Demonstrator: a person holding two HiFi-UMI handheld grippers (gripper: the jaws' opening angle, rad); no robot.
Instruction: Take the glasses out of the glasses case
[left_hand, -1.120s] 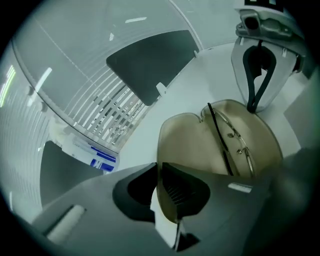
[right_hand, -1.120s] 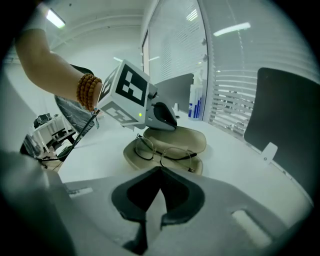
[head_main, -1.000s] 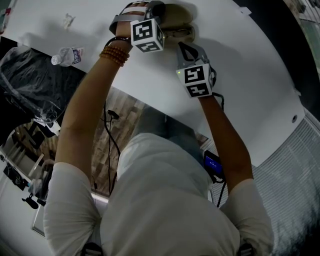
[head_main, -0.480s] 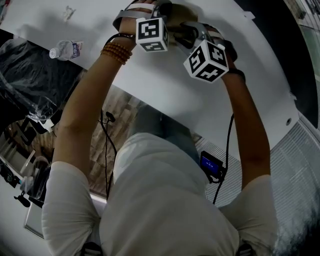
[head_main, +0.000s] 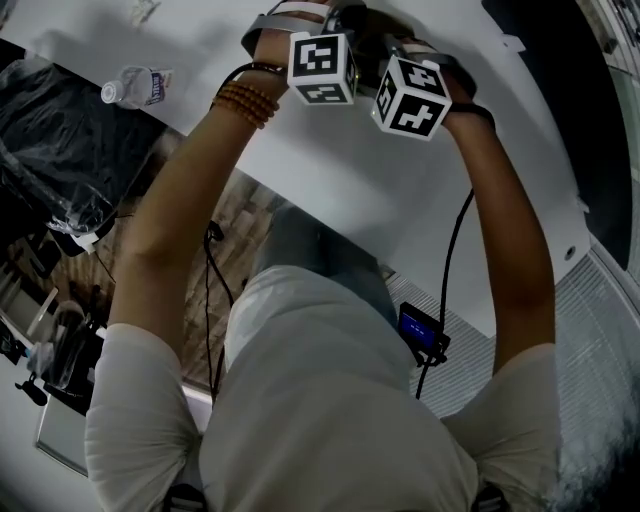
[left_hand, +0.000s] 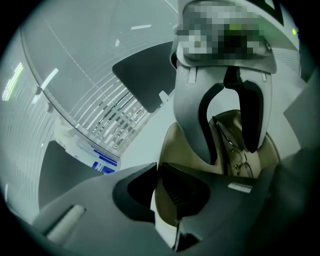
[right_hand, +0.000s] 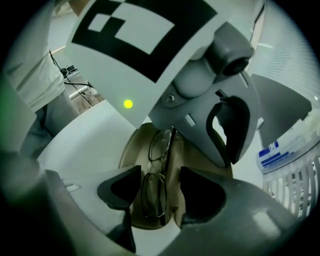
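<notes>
Around: white table. A plastic water bottle lies at 10 o'clock in head view, crumpled black plastic at 9. A small device w/ lit blue screen sits off the table edge at 4, w/ a cable running up beside the right arm.
In the way: in head view both marker cubes and hands bunch at 12 and cover the work spot; the jaws can't be read there.
Only in gripper views: the open glasses case w/ the glasses inside, and a white slatted panel w/ blue label beyond the table.
L gripper: jaws nearly together, pinching the case's near rim; seen at 2 o'clock in the right gripper view.
R gripper: jaws have just been opening, now wide apart, one each side of the glasses, pads not touching them.
Glasses: thin dark metal frame, oval clear lenses, folded, lying lengthwise in the case.
Case: tan, rounded, lying open on the table.
</notes>
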